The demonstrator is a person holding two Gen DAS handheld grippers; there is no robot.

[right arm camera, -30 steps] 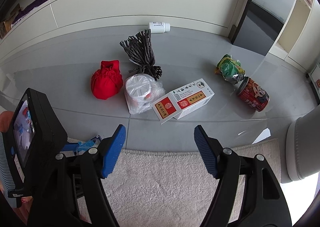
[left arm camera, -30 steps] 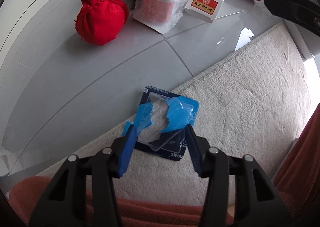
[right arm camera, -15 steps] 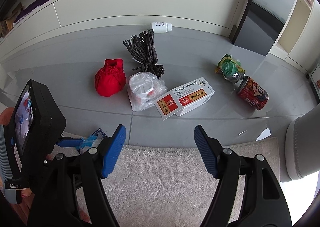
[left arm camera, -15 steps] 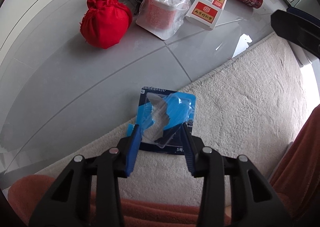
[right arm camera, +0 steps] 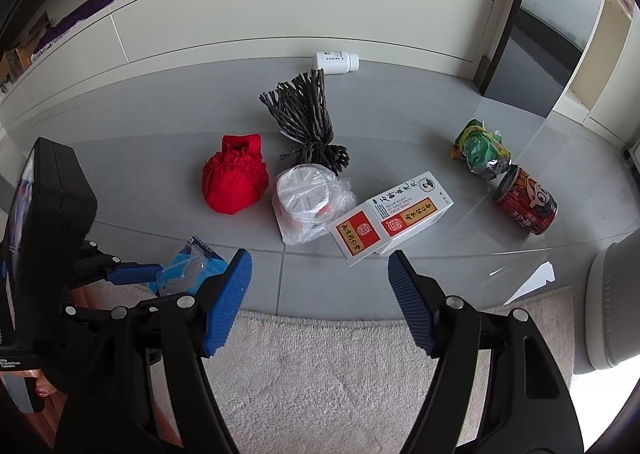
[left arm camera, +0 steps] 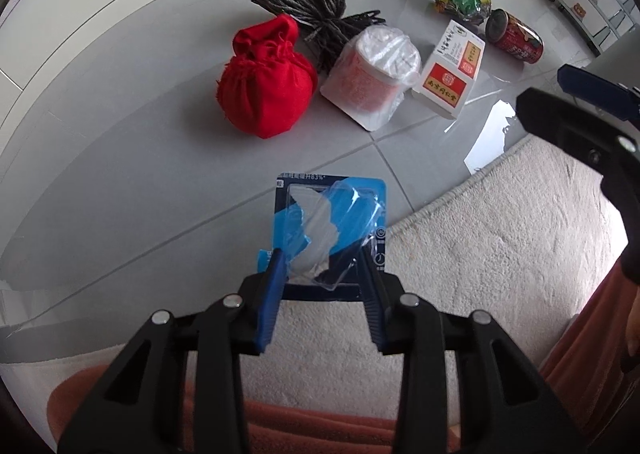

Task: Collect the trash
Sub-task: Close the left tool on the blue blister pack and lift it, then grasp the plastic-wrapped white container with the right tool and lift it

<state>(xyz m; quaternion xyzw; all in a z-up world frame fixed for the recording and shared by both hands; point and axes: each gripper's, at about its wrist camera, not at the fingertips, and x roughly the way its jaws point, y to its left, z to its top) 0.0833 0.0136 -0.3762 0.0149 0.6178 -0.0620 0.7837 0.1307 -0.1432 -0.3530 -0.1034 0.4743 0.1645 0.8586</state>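
Observation:
A torn blue blister pack (left arm camera: 328,214) with clear plastic sits between the fingers of my left gripper (left arm camera: 320,254). The jaws are closing, their pads press on its lower sides, and it hangs just above the edge of the rug. In the right wrist view the same pack (right arm camera: 188,268) shows at the left, held off the floor. My right gripper (right arm camera: 317,260) stands open and empty over the rug's far edge. Ahead on the grey floor lie a red-and-white box (right arm camera: 394,214), a plastic-wrapped cup (right arm camera: 308,202), a red can (right arm camera: 526,202) and a green wrapper (right arm camera: 480,150).
A red cloth pouch (right arm camera: 234,180), a dark rope bundle (right arm camera: 306,118) and a white bottle (right arm camera: 336,62) lie farther back near the cream cabinet front. A beige rug (right arm camera: 340,374) covers the near floor. A white rounded appliance (right arm camera: 612,302) stands at the right.
My left gripper's jaws have narrowed onto the blue blister pack and risen with it off the rug. The right gripper has stayed still and open.

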